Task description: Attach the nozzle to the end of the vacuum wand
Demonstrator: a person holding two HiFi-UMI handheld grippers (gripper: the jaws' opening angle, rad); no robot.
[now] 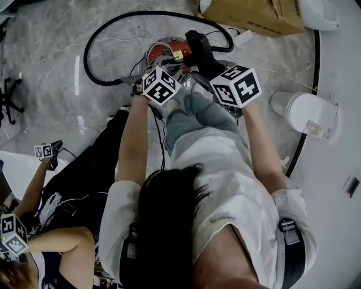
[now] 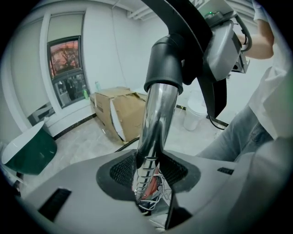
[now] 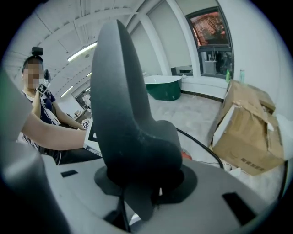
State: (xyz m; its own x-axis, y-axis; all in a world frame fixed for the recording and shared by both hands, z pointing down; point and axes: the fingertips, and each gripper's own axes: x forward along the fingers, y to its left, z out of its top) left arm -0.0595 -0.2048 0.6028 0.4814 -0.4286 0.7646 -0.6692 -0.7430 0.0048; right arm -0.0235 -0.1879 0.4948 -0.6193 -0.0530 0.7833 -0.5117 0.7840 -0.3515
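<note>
Marble floor [image 1: 51, 68], cardboard box [image 1: 254, 14] (contents hidden), wand [image 2: 158, 114]

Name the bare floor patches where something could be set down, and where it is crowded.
Free: the marble floor left of the black hose loop, and the strip between cardboard box and white bin. Crowded: around the red vacuum, among cables.

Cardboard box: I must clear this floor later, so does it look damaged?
Yes. The cardboard box near the wall looks battered: its side flap hangs open and bent outward, and its top is creased and crumpled.
</note>
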